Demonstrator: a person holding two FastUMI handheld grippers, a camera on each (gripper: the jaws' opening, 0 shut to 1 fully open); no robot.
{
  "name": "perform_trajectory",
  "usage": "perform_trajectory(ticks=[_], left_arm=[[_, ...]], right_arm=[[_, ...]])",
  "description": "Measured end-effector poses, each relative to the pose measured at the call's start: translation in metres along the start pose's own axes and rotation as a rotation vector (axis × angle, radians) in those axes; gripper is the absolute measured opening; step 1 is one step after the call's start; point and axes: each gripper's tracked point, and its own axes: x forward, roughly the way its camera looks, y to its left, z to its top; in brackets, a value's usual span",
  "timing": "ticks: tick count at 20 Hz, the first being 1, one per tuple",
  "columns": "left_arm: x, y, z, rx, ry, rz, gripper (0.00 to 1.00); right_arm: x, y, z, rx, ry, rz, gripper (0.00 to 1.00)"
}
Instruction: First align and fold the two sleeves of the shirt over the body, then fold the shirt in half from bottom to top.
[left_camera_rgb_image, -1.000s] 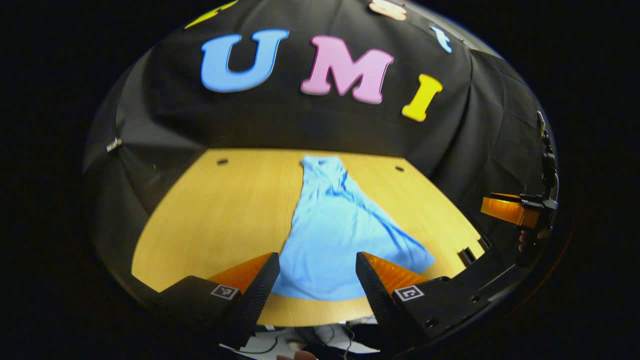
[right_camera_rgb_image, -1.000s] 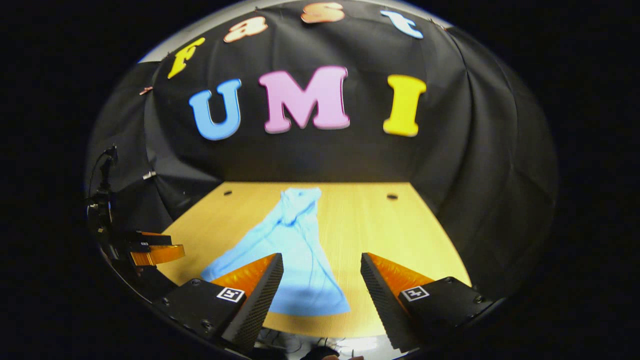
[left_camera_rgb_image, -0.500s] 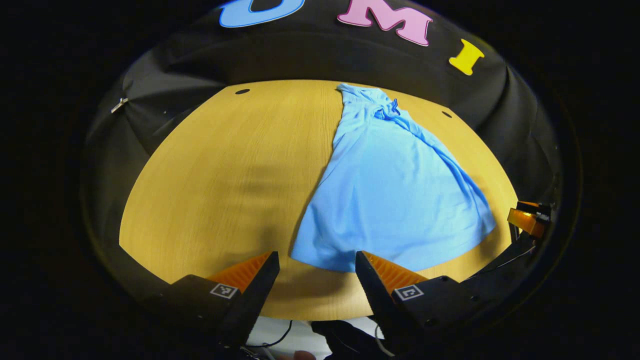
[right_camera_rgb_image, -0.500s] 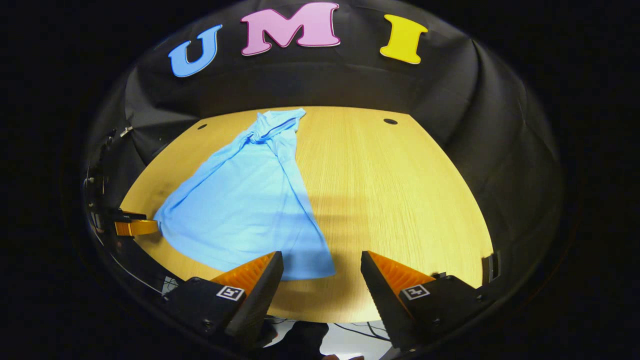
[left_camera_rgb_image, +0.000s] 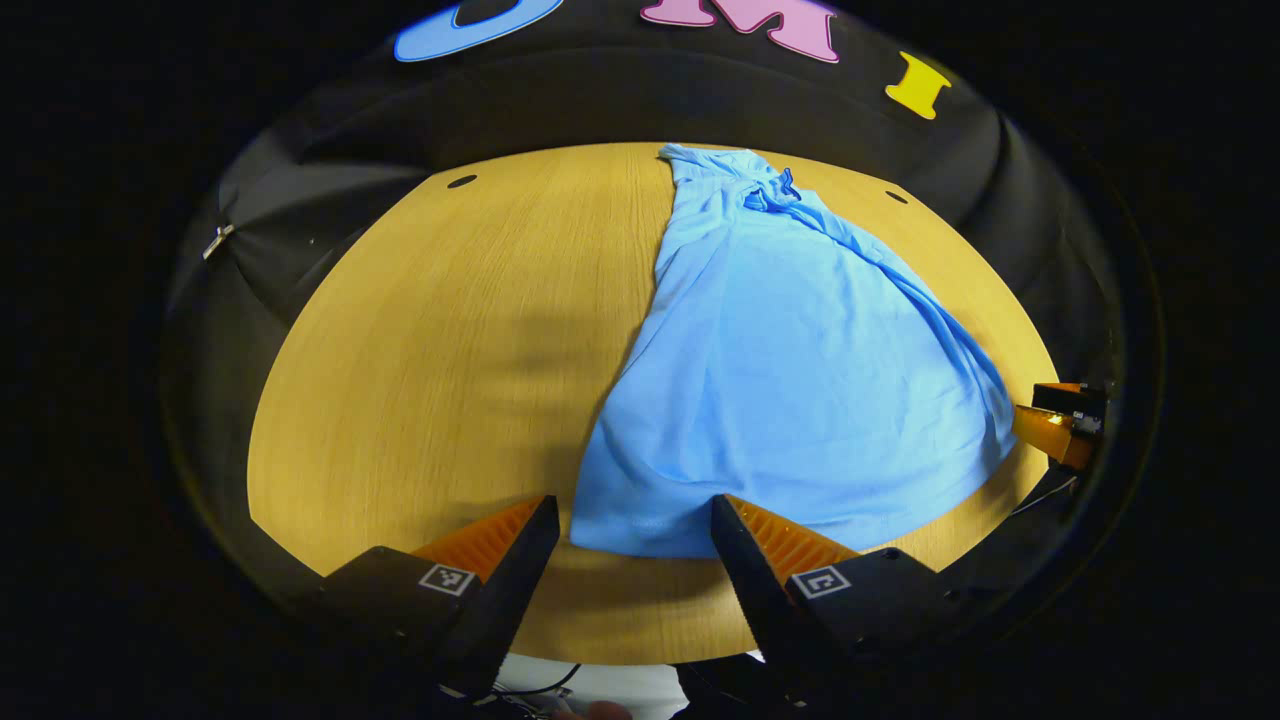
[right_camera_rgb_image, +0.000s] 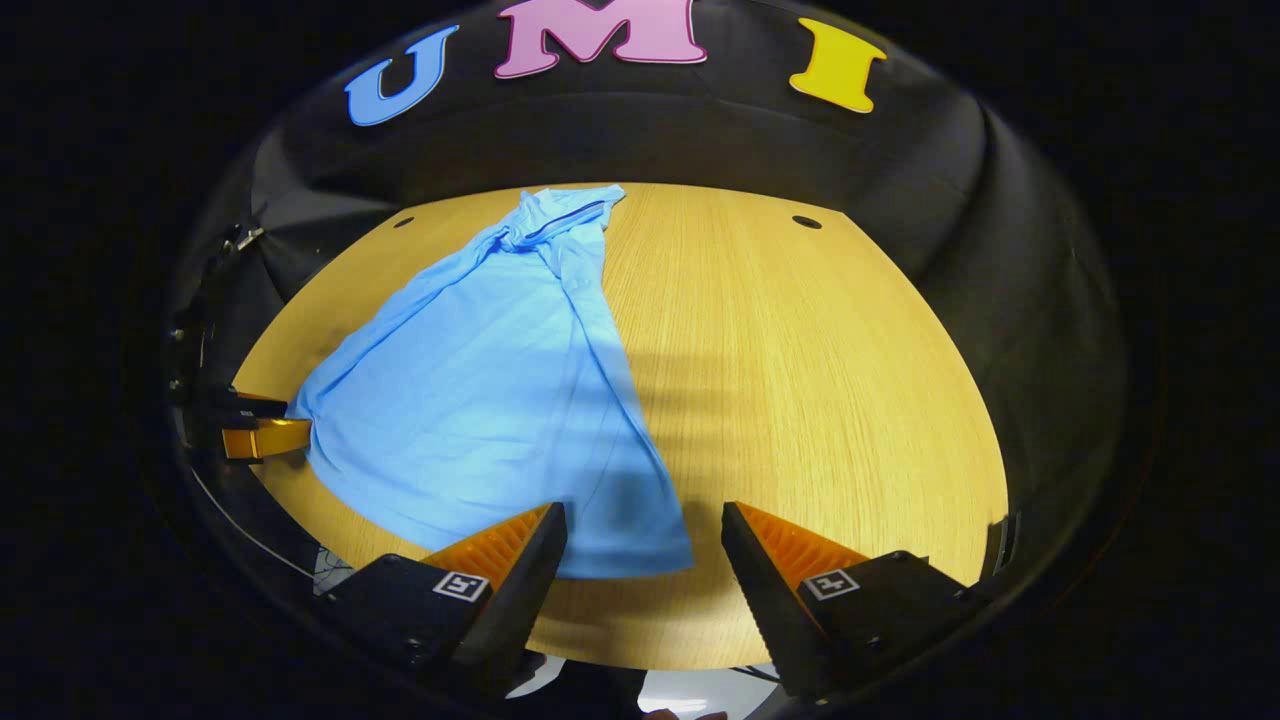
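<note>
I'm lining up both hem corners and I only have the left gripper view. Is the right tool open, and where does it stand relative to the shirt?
Observer: The right tool is open, with its fingers wide apart and nothing between them gripped.
Operator: Where's the hem corner on that side?
Observer: The shirt lies flat on the table. Its near hem crosses the gap between that tool's fingers, and the corner ends just short of the right-hand finger.
Operator: How does my tool look from there?
Observer: The left tool points at the shirt's opposite hem corner, its tip close to the cloth. I can't tell if it touches.
</note>
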Motion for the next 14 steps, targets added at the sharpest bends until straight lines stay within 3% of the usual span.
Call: perform_trajectory(ticks=[6, 7, 10, 11, 13, 14], left_arm=[[0.001, 0.0, 0.001, -0.012, 0.001, 0.008, 1.0], [0.002, 0.0, 0.001, -0.013, 0.002, 0.009, 1.0], [0.003, -0.001, 0.003, -0.017, -0.005, 0.009, 0.98], [0.002, -0.003, 0.003, -0.01, -0.008, 0.005, 0.98], [0.003, -0.011, 0.005, 0.021, -0.014, -0.012, 0.88], [0.004, -0.017, 0.006, 0.038, -0.017, -0.023, 0.7]], right_arm=[[0.014, 0.01, -0.014, 0.026, 0.044, 0.02, 0.96], [0.017, 0.01, -0.016, 0.043, 0.058, 0.018, 0.84], [0.018, 0.015, -0.014, 0.027, 0.062, 0.042, 0.78], [0.018, 0.019, -0.013, 0.025, 0.059, 0.049, 0.67], [0.019, 0.026, -0.009, 0.019, 0.058, 0.068, 0.41], [0.019, 0.031, -0.01, 0.022, 0.064, 0.079, 0.32]])
